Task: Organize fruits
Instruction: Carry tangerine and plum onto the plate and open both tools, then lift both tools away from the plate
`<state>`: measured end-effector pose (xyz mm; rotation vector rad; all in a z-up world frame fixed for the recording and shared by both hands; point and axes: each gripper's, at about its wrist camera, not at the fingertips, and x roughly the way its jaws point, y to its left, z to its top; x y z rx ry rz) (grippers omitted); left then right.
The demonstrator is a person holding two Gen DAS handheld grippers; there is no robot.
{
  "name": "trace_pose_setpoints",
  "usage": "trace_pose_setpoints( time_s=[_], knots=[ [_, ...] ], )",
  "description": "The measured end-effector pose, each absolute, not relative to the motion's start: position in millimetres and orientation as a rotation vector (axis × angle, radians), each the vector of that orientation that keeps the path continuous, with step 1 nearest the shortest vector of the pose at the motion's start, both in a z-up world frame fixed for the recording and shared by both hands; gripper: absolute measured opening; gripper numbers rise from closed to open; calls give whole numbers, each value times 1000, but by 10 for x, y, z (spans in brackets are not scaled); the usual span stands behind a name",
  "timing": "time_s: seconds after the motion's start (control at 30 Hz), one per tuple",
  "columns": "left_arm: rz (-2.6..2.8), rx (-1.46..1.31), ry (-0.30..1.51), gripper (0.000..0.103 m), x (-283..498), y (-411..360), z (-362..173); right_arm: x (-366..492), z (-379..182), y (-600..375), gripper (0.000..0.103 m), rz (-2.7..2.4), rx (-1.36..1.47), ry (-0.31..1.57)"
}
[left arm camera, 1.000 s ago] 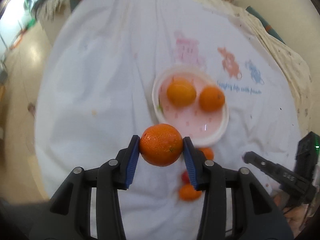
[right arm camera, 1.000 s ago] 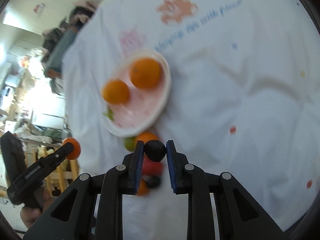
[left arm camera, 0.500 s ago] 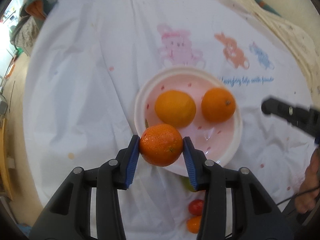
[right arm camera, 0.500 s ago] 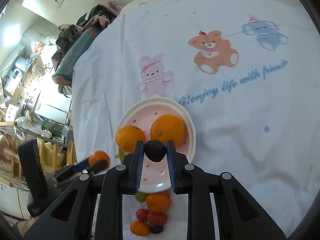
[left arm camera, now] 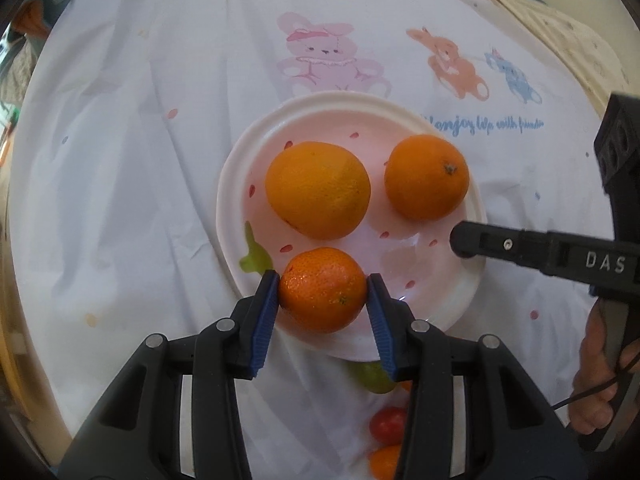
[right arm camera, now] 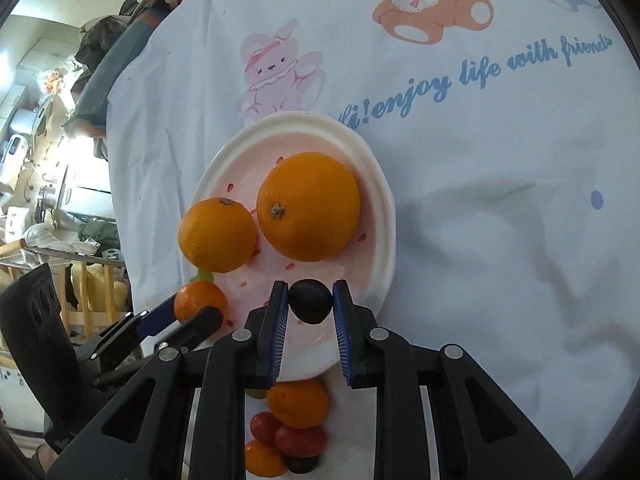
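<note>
Your left gripper squeezes a small orange at the plate's 6 o'clock edge. Your right gripper pinches a dark grape over it.

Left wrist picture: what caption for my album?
Left gripper holds a mandarin over a pink plate with two oranges.

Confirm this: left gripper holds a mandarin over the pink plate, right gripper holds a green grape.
Not quite. The right gripper holds a dark purple fruit, not a green grape, as the right wrist view shows. The left gripper does hold the mandarin over the pink plate.
</note>
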<state>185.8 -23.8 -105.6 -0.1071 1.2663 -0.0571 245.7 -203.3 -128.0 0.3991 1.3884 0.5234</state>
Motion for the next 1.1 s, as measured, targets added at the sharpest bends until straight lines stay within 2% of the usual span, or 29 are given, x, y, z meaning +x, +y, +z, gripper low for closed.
trace_pose_setpoints(
  time_s=[0.13, 0.2, 0.23, 0.27, 0.33, 0.37, 0.4, 0.47, 0.93, 1.03, 1.1],
  knots=[
    [-47, -123, 1275, 40, 1855, -222, -1072, 2453, -1314, -2069, 24, 502, 399, 1393],
    [-38, -126, 1284, 46, 1861, -218, -1071, 2460, -1339, -2096, 25, 493, 412, 1402],
    [-35, -122, 1275, 60, 1856, -222, -1054, 2463, -1339, -2100, 25, 490, 415, 1402],
    [-27, -117, 1268, 81, 1850, -223, -1038, 2469, -1333, -2103, 27, 483, 415, 1401],
    [-10, -112, 1246, 92, 1830, -220, -1002, 2472, -1314, -2104, 29, 481, 418, 1398],
    [-12, -114, 1238, 92, 1825, -214, -984, 2472, -1298, -2100, 33, 487, 421, 1395],
    [-21, -118, 1240, 92, 1827, -210, -975, 2472, -1286, -2097, 41, 489, 419, 1391],
    [-19, -119, 1242, 92, 1829, -199, -964, 2472, -1252, -2103, 49, 493, 424, 1375],
    [46, -159, 1203, 92, 1776, 25, -802, 2322, -1009, -2222, 51, 476, 417, 1314],
    [57, -211, 1188, 92, 1688, 119, -698, 2218, -895, -2273, 54, 467, 396, 1292],
    [51, -227, 1174, 92, 1609, 145, -612, 2142, -823, -2326, 61, 466, 408, 1274]
  ],
)
